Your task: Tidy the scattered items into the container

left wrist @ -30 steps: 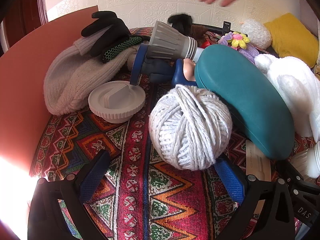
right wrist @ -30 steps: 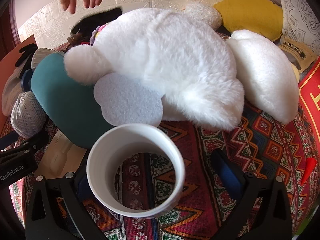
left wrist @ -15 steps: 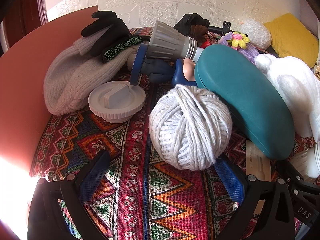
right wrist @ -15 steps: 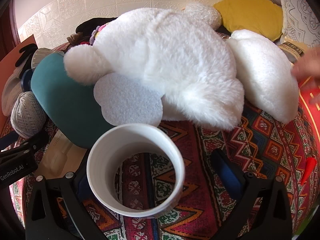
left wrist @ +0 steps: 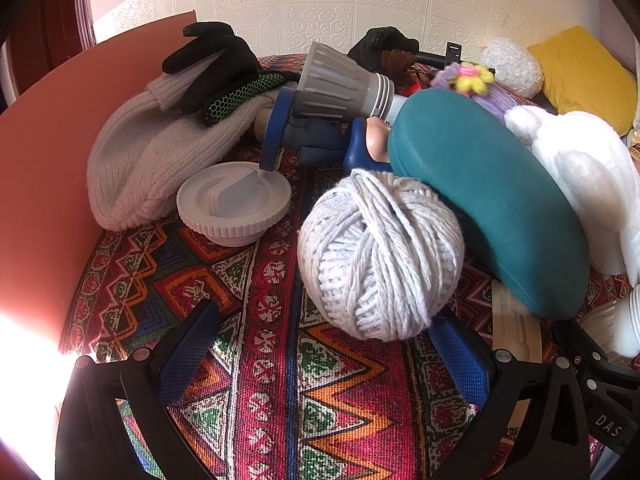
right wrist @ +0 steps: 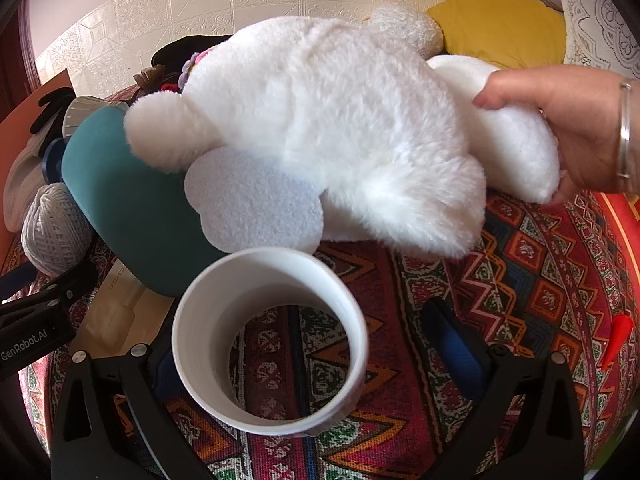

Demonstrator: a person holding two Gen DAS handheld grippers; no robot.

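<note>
With both your grippers low over the patterned cloth (left wrist: pixel 280 380), nothing is gripped. Your left gripper (left wrist: pixel 320 356) is spread wide; the ball of string (left wrist: pixel 380 252) sits just ahead between the fingers, close to the right pad, contact unclear. Your right gripper (right wrist: pixel 316 356) is spread too, with the white cup (right wrist: pixel 268 340) lying between its fingers, mouth toward the camera. A bare hand (right wrist: pixel 560 128) grasps the white plush toy (right wrist: pixel 328 120), which leans on the teal case (right wrist: pixel 136 204).
</note>
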